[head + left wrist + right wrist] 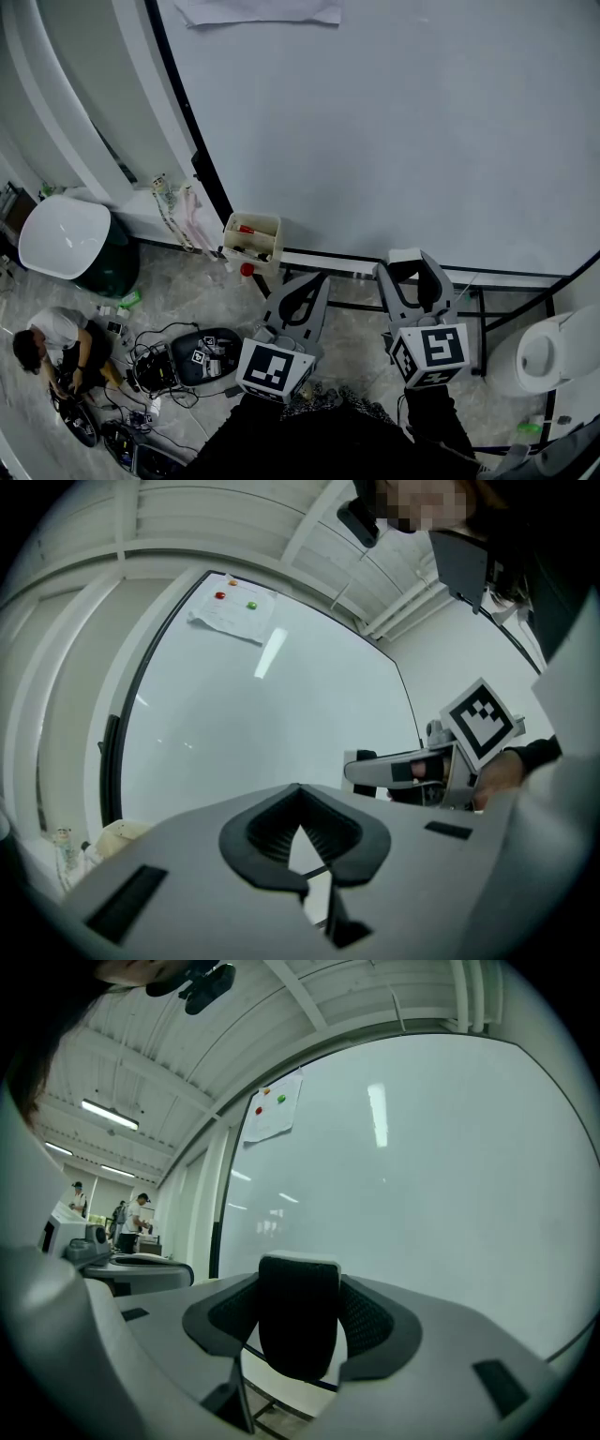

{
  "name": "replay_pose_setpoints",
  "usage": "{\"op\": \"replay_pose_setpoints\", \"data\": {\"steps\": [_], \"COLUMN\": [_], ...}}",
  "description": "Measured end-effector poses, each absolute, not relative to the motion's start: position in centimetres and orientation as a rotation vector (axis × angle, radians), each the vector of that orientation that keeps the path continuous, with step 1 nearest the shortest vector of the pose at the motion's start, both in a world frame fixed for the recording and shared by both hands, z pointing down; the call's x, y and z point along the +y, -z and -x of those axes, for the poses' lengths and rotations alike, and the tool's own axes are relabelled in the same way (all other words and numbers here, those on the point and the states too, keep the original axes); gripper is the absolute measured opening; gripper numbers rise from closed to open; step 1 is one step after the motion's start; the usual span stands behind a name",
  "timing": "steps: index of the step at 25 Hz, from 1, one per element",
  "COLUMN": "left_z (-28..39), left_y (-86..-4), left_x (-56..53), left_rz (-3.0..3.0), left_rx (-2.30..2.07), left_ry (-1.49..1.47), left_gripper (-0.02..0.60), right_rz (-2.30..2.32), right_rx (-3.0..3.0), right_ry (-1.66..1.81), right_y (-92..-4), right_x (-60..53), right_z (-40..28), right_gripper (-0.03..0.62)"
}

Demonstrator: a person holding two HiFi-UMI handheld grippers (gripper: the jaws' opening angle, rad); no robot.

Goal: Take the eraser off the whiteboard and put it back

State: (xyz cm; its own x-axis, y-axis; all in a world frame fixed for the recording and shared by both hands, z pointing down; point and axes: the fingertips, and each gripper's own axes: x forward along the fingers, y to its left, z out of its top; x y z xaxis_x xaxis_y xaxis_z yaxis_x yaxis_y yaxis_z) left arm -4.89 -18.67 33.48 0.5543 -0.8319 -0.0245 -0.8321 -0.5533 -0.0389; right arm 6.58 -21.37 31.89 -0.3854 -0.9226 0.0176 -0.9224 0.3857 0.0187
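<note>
Your right gripper (410, 274) is clamped on the eraser (298, 1316).
Beside it, your left gripper (314, 279) has its jaws together with nothing between them. The black eraser sits between your right jaws, close to the lower edge of the whiteboard (394, 122); contact can't be told.
</note>
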Motion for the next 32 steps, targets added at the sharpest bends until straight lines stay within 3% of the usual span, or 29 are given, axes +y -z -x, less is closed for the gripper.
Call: {"op": "replay_pose_setpoints", "data": {"steps": [19,32], "left_z": [7.0,13.7], "left_y": [-33.3,-33.9], "left_x": [-18.4,-19.2], "left_rz": [2.708,2.630], "left_rx": [1.516,1.671], "left_ry": [-0.020,-0.012], "left_gripper": [0.002,0.002], "right_rz": [-1.671,-1.532], "right_rx": [-2.632,-2.744], "right_ry": [0.001,-0.010], "right_y": [-31.6,-31.5], "right_x": [-21.9,-25.0], "right_z": [-4.2,4.0], "right_gripper": [0.241,0.241]}}
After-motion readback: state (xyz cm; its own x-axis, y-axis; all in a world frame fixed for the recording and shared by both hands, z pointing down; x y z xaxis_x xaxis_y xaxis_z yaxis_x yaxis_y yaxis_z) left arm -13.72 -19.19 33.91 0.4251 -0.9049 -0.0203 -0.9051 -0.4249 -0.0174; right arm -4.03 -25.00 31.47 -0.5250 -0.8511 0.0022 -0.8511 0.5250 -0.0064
